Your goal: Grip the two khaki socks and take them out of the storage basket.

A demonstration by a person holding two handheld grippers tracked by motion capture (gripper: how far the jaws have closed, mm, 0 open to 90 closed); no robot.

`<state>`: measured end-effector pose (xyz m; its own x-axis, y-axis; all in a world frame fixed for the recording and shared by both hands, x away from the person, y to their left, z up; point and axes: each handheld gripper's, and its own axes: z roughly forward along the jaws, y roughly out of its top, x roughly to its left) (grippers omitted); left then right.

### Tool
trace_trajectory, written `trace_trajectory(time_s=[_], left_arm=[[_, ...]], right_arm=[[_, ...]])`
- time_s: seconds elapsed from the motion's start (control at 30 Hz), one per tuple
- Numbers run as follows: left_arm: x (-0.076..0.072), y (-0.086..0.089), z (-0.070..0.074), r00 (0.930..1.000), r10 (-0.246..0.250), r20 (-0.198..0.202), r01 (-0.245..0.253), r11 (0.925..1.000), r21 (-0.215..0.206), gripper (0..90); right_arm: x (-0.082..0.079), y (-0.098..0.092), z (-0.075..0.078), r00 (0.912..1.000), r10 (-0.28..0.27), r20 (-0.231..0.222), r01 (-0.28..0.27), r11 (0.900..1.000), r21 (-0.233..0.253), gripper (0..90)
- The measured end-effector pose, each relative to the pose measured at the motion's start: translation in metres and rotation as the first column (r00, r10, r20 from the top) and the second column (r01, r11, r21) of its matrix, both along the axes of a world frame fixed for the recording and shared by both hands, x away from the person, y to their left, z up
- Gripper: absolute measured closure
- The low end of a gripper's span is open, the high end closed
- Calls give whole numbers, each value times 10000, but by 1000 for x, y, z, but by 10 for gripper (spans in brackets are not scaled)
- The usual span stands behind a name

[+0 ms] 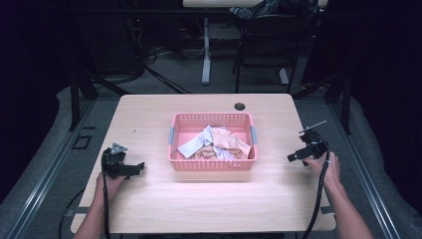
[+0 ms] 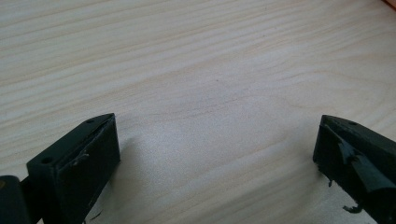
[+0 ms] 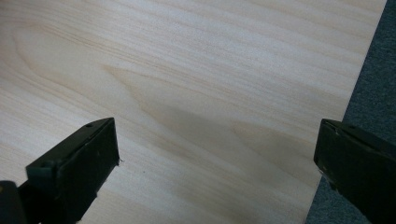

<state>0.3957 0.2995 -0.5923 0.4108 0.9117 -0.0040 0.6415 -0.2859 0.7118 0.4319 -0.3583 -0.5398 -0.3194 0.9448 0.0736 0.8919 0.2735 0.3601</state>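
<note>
Black blocky left gripper (image 2: 217, 154) and right gripper (image 3: 217, 154), jaws spread empty, pale grained table (image 1: 149, 199), pink lattice basket (image 1: 213, 164) of crumpled cloths (image 1: 216, 143)

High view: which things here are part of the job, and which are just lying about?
In the job: pink basket; crumpled cloths inside it; left gripper and right gripper, both open.

Lying about: round cable hole in the table; the desks behind.
</note>
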Motion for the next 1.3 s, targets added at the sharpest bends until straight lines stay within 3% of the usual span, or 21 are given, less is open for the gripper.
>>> trace_trajectory(time_s=[0.1,0.13,0.43,0.6,0.7,0.8,0.97,1.0,1.03,1.3], left_arm=[[0,0,0,10000,-3,-1,3,10000,-3,3],[0,0,0,10000,1,3,-1,10000,-8,3],[0,0,0,10000,0,4,0,10000,-7,3],[0,0,0,10000,2,6,-2,10000,-7,3],[0,0,0,10000,1,5,-1,10000,-7,3],[0,0,0,10000,15,-11,-15,10000,-26,3],[0,0,0,10000,12,3,-12,10000,-9,3],[0,0,0,10000,14,-13,-14,10000,-20,3],[0,0,0,10000,14,-17,-14,10000,-15,3],[0,0,0,10000,27,-8,-27,10000,-22,3]], right_arm=[[1,0,1,9998,191,-110,-191,9998,-37,0],[0,2,0,10000,14,68,-14,10000,30,0],[2,16,4,9979,652,-45,-653,9976,-234,0],[2,26,4,9972,729,157,-725,9971,-239,0],[3,29,7,9943,1065,-5,-1064,9936,-367,0],[3,32,9,9950,991,83,-988,9948,-253,0],[5,36,20,9929,1166,215,-1163,9931,-144,0],[5,39,21,9937,1030,449,-1029,9947,-60,0],[6,38,24,9909,1293,365,-1289,9916,-133,0],[11,47,40,9900,1292,560,-1298,9915,66,0]])
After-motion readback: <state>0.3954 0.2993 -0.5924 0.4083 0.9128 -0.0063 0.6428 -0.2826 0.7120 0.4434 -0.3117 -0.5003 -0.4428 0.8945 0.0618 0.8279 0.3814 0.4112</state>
